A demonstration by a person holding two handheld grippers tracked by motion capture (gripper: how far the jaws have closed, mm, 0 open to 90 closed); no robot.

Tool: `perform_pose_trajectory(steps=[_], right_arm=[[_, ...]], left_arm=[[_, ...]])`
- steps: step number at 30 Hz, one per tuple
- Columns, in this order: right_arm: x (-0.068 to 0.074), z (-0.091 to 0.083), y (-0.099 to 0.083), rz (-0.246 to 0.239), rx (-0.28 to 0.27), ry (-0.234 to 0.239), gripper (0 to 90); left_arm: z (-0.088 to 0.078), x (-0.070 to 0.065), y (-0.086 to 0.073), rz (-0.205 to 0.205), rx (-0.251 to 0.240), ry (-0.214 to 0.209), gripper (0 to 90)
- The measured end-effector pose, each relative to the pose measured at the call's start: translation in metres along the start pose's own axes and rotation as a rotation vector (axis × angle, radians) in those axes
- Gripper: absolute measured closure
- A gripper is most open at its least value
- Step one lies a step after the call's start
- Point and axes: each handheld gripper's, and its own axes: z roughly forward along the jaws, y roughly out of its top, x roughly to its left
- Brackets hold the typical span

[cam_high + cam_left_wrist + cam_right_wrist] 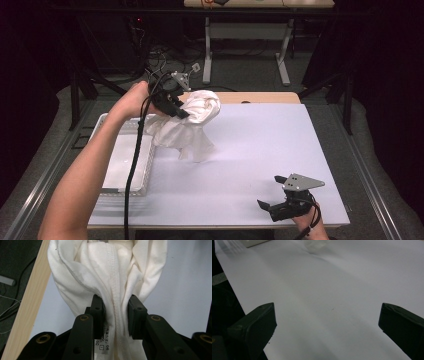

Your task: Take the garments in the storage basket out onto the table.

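A white cloth garment [192, 125] hangs bunched above the white table sheet [260, 150], its lower end touching the sheet. My left gripper [179, 106] is shut on the cloth near its top, at the back left of the table. In the left gripper view the cloth [112, 277] is pinched between both jaws, a seam running down the middle and a care label [101, 342] showing low down. My right gripper [270, 192] rests open near the table's front right edge, jaws wide apart over bare sheet [327, 302], nothing between them.
A white mesh basket [146, 172] stands at the table's left side, beside the hanging cloth. A wooden table edge [265, 97] shows behind the sheet. A desk frame [250, 30] and cables lie on the floor beyond.
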Motion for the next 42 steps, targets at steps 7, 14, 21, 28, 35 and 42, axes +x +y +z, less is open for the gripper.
perform_pose_trajectory(steps=[7,14,21,28,35,42], right_arm=[[0.000,0.000,0.000,0.003,-0.001,0.003,1.1],[0.000,0.000,0.000,0.003,-0.001,0.005,1.2],[0.001,0.000,0.000,0.010,0.001,0.006,1.2],[0.001,0.000,0.000,0.012,0.001,0.006,1.2],[0.000,-0.001,0.000,0.015,0.002,0.000,1.2],[0.001,0.000,0.000,0.018,-0.007,0.003,1.2]], left_arm=[[0.010,-0.004,0.006,0.014,-0.006,-0.008,70.7],[0.020,-0.007,0.011,0.017,-0.002,-0.022,70.7],[0.032,-0.012,0.015,0.016,0.005,-0.029,70.6],[0.042,-0.013,0.016,0.016,0.013,-0.038,70.6],[0.053,-0.015,0.016,0.009,0.017,-0.052,70.7],[0.061,-0.018,0.018,0.004,0.005,-0.058,70.7]])
